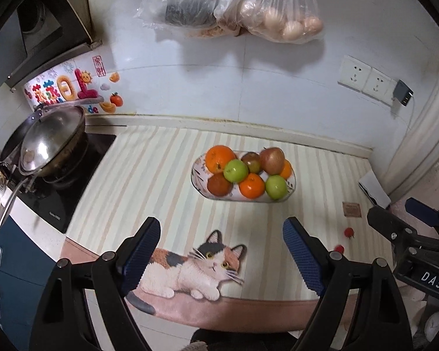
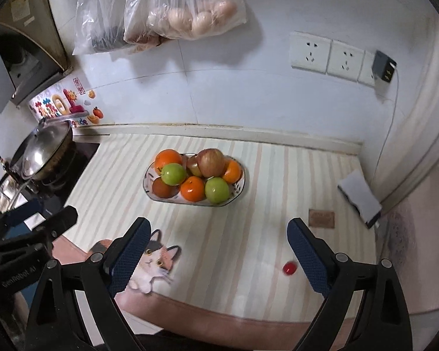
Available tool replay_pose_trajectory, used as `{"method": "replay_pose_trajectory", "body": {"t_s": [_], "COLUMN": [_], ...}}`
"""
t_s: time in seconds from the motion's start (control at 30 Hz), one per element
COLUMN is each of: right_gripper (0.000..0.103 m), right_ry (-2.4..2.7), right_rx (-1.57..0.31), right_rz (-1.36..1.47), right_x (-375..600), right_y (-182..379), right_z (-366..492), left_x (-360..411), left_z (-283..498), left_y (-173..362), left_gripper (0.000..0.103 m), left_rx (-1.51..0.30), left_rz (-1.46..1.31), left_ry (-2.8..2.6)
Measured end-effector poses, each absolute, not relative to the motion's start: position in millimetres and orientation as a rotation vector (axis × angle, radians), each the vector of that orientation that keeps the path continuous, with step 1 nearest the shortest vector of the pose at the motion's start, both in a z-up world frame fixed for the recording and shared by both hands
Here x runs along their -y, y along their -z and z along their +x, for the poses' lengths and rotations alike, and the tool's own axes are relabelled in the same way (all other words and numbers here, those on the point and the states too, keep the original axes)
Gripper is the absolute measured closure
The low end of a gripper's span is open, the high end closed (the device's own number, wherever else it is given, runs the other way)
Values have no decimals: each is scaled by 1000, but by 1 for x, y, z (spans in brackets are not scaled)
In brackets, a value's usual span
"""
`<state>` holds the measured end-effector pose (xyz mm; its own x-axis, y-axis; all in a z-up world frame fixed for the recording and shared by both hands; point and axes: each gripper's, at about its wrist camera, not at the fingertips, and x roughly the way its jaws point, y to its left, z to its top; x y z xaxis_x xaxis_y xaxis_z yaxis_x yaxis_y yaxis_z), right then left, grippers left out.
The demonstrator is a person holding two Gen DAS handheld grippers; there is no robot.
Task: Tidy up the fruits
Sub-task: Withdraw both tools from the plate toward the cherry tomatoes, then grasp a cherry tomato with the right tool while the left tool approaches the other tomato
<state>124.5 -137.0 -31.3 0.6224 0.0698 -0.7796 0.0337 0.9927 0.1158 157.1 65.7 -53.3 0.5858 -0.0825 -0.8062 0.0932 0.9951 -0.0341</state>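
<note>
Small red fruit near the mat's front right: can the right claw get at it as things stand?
Probably yes. The right claw is open and empty, the small red fruit lies loose on the striped mat beside its right finger, and nothing stands between.

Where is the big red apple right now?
The red apple sits at the back of the fruit plate, piled on the other fruit, between two oranges and behind the green apples.

Centre frame: oranges (image 1: pixel 220 158) were bright orange, apples (image 1: pixel 235 170) green | mat (image 1: pixel 149 175) lower frame carried cream-and-pink stripes, a calico cat print (image 1: pixel 196 266) | gripper pads (image 1: pixel 142 251) were blue
</note>
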Motion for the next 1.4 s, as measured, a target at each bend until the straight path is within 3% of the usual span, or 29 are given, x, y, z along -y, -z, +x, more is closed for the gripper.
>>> {"method": "replay_pose_trajectory", "body": {"t_s": [0.3,0.5,0.53,0.6,0.67,0.8,0.93,1.0,1.3,1.4], "right_gripper": [6,8,10,28,31,48,59,71,73,73], "right_ry": [24,118,107,90,84,52,13,-7,-3,28], "right_rx": [-945,-1062,-1103,-1151,-1222,-1312,-1353,-1360,-1325,-1317], "right_rz": [324,425,456,491,508,508,433,370,339,372], "right_x": [202,284,298,314,329,344,344,341,374,395], "right_y": [62,138,160,189,227,280,309,315,312,310], "right_z": [125,153,163,176,191,210,223,225,209,198], "left_x": [-40,28,40,63,86,124,154,165,210,230], "left_z": [170,196,200,211,222,234,236,234,222,218], "left_y": [76,127,137,161,188,234,261,269,295,303], "left_gripper": [17,17,17,17,17,17,17,17,22,35], "left_rx": [-1003,-1124,-1149,-1210,-1281,-1393,-1470,-1493,-1565,-1579], "left_rz": [38,118,123,125,129,135,148,156,138,167], "left_ry": [112,139,147,150,143,137,157,169,265,299]}}
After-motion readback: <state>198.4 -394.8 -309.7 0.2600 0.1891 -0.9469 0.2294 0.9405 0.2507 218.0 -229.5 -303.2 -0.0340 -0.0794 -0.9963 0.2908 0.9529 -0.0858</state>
